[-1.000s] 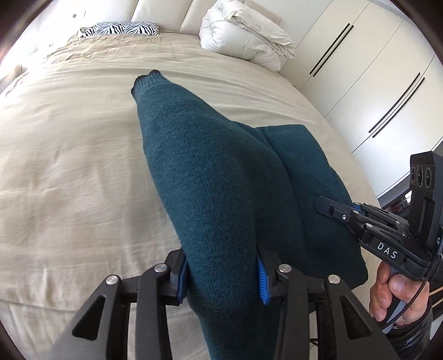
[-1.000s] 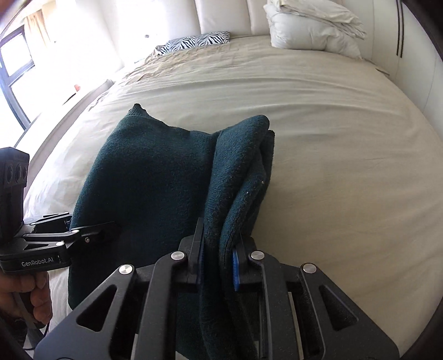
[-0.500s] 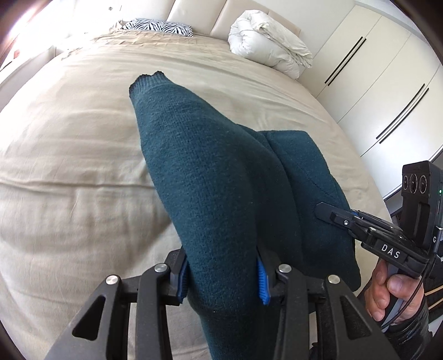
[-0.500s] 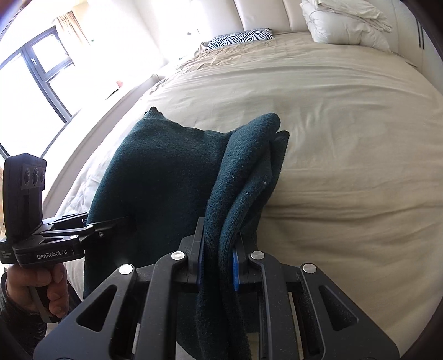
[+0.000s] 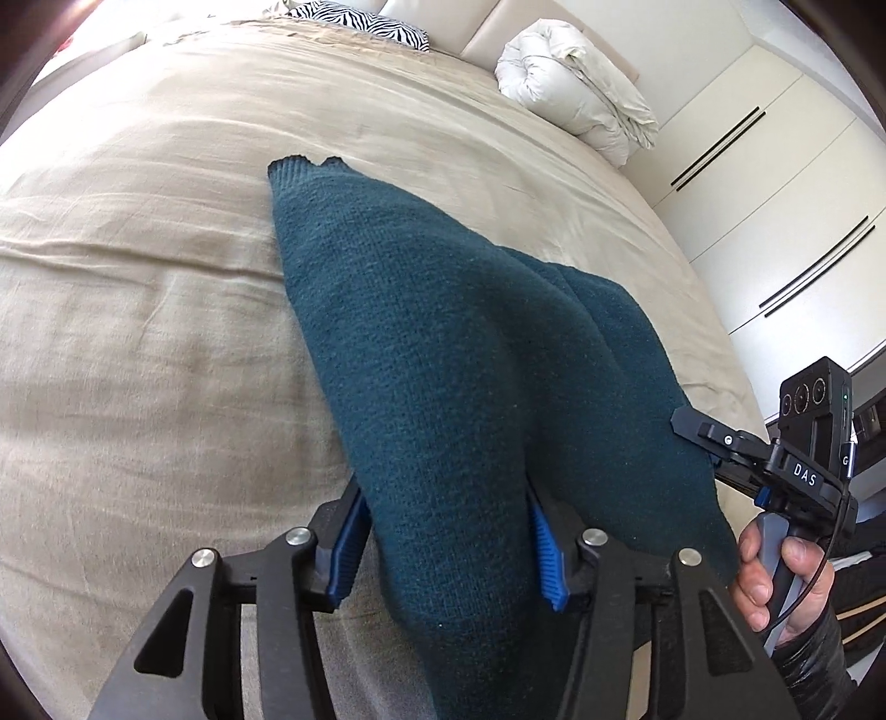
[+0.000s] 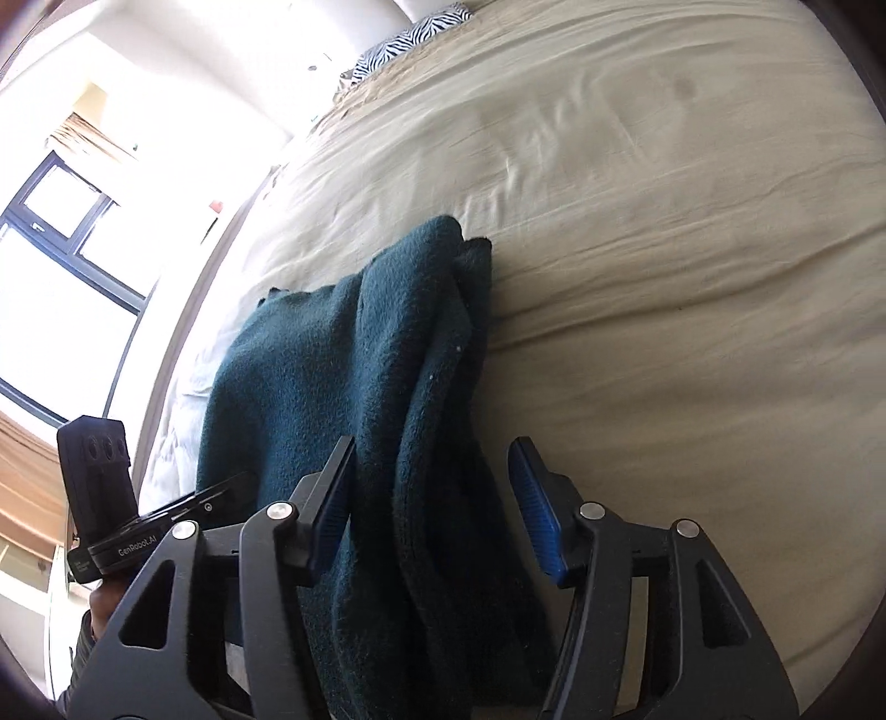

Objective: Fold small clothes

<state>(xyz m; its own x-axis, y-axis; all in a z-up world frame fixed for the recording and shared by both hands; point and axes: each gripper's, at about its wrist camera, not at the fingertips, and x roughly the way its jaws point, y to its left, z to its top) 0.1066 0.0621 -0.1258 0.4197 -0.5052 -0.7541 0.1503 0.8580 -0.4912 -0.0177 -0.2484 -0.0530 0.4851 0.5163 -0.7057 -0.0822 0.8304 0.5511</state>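
A dark teal knit sweater [image 5: 443, 360] lies folded on the beige bed [image 5: 138, 332], its near end draped toward me. My left gripper [image 5: 443, 540] has its blue pads on either side of the sweater's thick near end and holds it. In the right wrist view the sweater [image 6: 354, 387] runs between the fingers of my right gripper [image 6: 437, 498], which is open: the right pad [image 6: 534, 504] stands apart from the cloth. The right gripper also shows in the left wrist view [image 5: 775, 459], and the left gripper in the right wrist view [image 6: 166, 526].
A white rolled duvet [image 5: 576, 94] and a zebra-print pillow [image 5: 360, 22] lie at the head of the bed. White wardrobe doors [image 5: 775, 194] stand to the right. A window [image 6: 61, 249] is to the left.
My right gripper has opened and let go of the sweater's folded edge. Both grippers have tilted and moved forward over the bed. The left gripper still holds its end.
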